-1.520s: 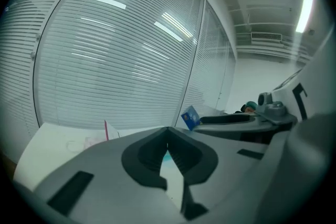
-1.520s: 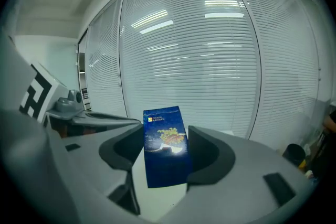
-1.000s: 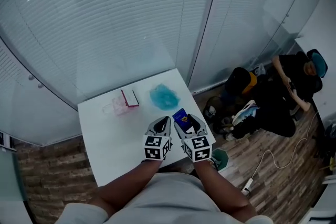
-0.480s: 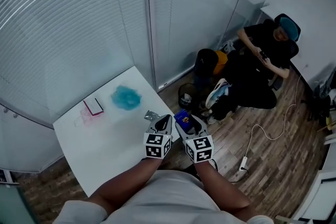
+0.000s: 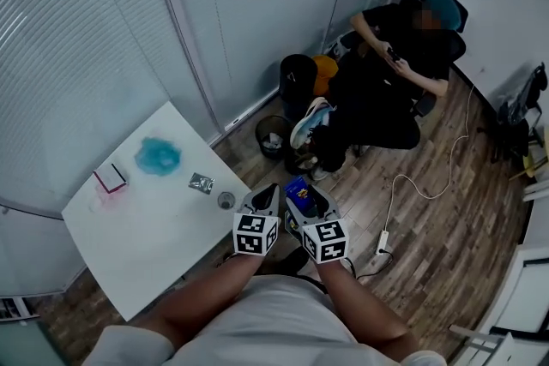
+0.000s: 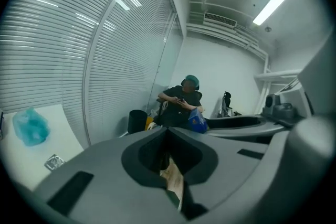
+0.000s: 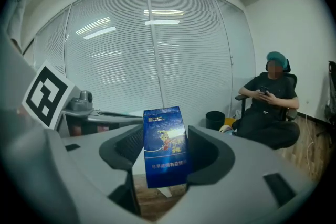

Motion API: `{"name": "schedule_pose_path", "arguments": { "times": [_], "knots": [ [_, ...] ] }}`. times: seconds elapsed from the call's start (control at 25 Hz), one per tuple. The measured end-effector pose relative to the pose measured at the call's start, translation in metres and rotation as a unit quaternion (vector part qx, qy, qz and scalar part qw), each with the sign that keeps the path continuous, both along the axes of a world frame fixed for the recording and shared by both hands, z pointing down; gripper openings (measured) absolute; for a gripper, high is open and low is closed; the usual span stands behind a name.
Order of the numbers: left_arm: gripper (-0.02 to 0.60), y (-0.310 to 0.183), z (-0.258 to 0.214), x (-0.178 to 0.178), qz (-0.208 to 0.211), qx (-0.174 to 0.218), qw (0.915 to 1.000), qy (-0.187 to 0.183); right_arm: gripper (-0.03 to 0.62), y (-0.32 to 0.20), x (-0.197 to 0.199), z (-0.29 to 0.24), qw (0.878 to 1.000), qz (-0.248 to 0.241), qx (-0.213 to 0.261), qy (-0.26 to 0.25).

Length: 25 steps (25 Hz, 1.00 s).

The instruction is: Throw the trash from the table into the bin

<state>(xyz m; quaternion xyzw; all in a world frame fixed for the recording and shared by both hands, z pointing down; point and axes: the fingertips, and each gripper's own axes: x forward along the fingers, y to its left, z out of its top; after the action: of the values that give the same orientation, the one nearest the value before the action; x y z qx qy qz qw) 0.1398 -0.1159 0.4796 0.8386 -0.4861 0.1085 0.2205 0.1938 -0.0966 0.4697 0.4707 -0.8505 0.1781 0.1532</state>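
We have the right gripper (image 5: 302, 200) clamped on a glossy blue packet (image 7: 165, 145). It stands upright between the jaws, with a colourful picture at mid-face and pale print below, and hangs over the wooden floor just past the corner of the white table (image 5: 141, 231). Beside it, the left gripper (image 5: 267, 195) has its jaws pressed together on nothing. On the table lie a crumpled teal bag (image 5: 158, 156), a silver wrapper (image 5: 202, 182) and a pink box (image 5: 111, 178). A small dark bin (image 5: 273, 135) stands on the floor beyond.

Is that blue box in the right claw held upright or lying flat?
Upright: the blue box stands on end, clamped between the right claw's jaws, print level.
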Motion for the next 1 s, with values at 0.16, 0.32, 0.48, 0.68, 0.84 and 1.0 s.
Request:
{"name": "schedule_pose_path", "arguments": {
  "times": [0.16, 0.32, 0.48, 0.68, 0.84, 1.0],
  "knots": [
    [0.005, 0.001, 0.019, 0.033, 0.012, -0.017, 0.9998, -0.005, 0.270, 0.001, 0.038, 0.023, 1.000, 0.017, -0.023, -0.007],
    [0.005, 0.000, 0.042, 0.058, 0.018, -0.035, 0.9992, -0.011, 0.270, 0.001, 0.068, 0.047, 0.999, 0.028, -0.041, -0.009],
    [0.005, -0.001, 0.062, 0.074, 0.018, -0.056, 0.9982, -0.015, 0.270, 0.004, 0.092, 0.071, 0.997, 0.036, -0.065, -0.009],
    [0.005, -0.002, 0.091, 0.087, 0.023, -0.075, 0.9966, -0.025, 0.270, 0.010, 0.108, 0.112, 0.995, 0.033, -0.095, 0.008],
    [0.005, -0.004, 0.113, 0.092, 0.021, -0.091, 0.9951, -0.031, 0.270, 0.021, 0.117, 0.145, 0.992, 0.031, -0.125, 0.016],
    [0.005, 0.000, 0.133, 0.099, 0.018, -0.105, 0.9937, -0.033, 0.270, 0.030, 0.120, 0.172, 0.988, 0.017, -0.149, 0.020]
  ]
}}
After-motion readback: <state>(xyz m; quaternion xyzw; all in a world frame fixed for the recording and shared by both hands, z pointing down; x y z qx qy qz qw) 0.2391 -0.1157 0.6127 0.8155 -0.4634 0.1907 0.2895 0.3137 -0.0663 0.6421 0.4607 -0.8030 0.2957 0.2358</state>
